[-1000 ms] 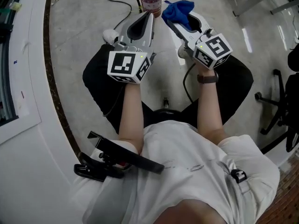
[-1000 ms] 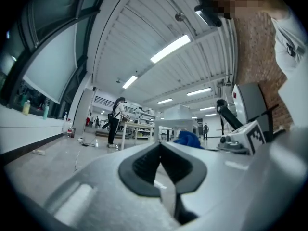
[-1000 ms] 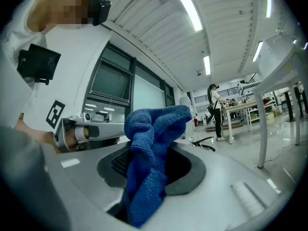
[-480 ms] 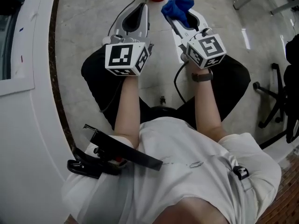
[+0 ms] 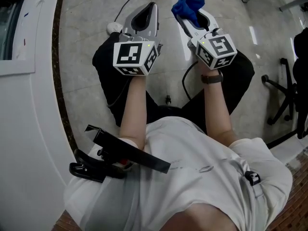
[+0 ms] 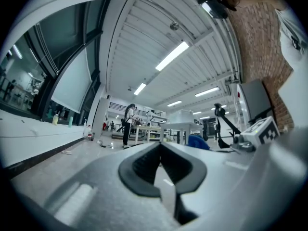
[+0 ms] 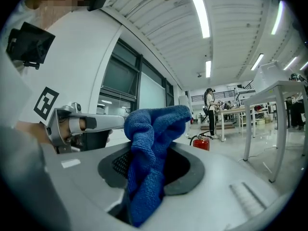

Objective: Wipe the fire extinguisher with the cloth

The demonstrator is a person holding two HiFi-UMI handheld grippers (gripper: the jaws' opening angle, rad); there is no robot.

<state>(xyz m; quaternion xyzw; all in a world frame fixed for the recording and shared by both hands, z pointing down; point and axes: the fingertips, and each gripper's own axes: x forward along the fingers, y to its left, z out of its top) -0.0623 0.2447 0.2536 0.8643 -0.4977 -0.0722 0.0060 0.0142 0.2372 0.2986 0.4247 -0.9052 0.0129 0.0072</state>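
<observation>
Right gripper [image 5: 185, 13] clamps the blue cloth [image 7: 151, 143]; left gripper [image 5: 154, 5] closed, empty; fire extinguisher [image 7: 202, 144] apart on floor [image 5: 91, 18].

A polished grey floor [image 5: 82, 66] lies glossy with light streaks. Along the floor's left edge curves a white ledge [image 5: 29, 129] with a dark brown rim. A black cable [image 5: 129, 0] trails over the floor near its top edge, and a black office chair [image 5: 286, 100] stands at the floor's right edge. Far across the floor a person [image 6: 128, 125] stands by white desks [image 6: 163, 128]. Strip lights [image 6: 172, 56] run high above the floor.
</observation>
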